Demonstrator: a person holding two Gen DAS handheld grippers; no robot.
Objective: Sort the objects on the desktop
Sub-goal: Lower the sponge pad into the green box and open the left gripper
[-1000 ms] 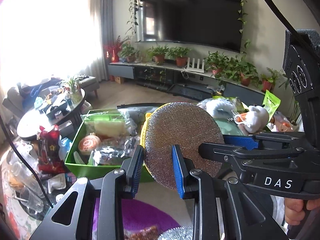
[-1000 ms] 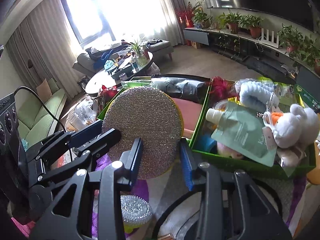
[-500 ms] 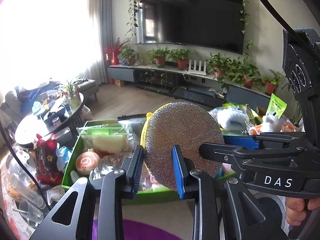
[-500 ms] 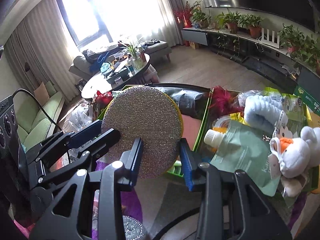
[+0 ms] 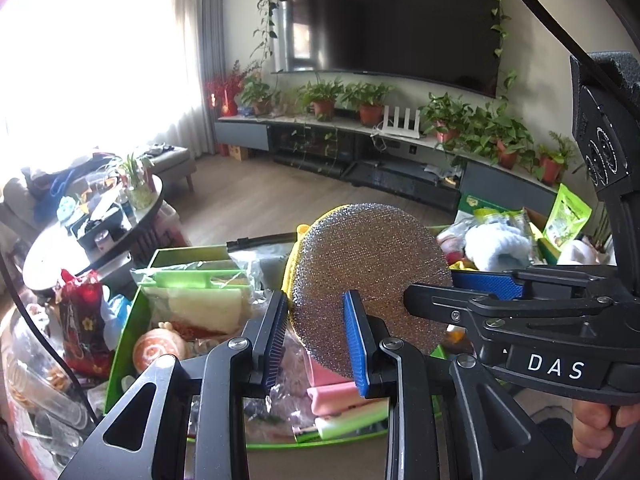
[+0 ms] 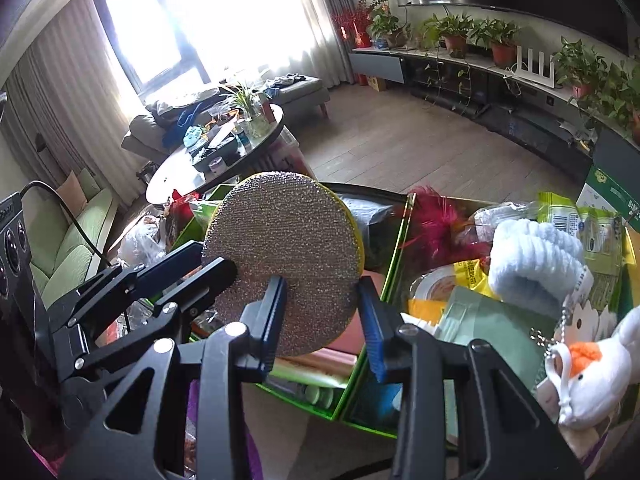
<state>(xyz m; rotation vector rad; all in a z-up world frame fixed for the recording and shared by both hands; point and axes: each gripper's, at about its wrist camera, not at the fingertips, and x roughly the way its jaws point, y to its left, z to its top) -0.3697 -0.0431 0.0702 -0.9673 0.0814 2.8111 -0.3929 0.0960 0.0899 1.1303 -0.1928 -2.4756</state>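
Silver disc: a round scouring pad (image 5: 370, 288) with a glittery metallic face and a yellow backing, held up in the air between both sets of tongs, above the green boxes.
Left tongs: the left tongs (image 5: 316, 340) are narrow and clamped on the lower edge of the pad; the blue pads press it from either side.
Right tongs: the right tongs (image 6: 320, 320) also grip the pad (image 6: 280, 256) at its lower rim, fingers a little wider apart; in the left view they reach in from the right with a blue-padded finger (image 5: 488, 282) laid against the pad's edge.
Hand: a person's fingers (image 5: 592, 426) wrap the right tool's handle, low at the right edge.
Nearer box: a green box (image 5: 132, 332) directly under and behind the pad, filled with plastic-wrapped sponges, a pink foam piece (image 5: 332, 394) and a small round orange-patterned thing (image 5: 158, 350).
Second box: beside it to the right, another green box (image 6: 394, 248) with a pale blue fluffy item (image 6: 536, 256), a grey-green pouch (image 6: 496, 328), snack packets and a red feathery thing (image 6: 432, 220).
Plush: a white toy with an orange beak (image 6: 592, 376) lies at the right edge of that box.
Worktop: a strip of grey worktop (image 6: 280, 420) shows in front of the boxes.
Room beyond: a round dark coffee table (image 6: 224, 156) full of clutter, and potted plants along a low cabinet under a big dark screen (image 5: 388, 20).
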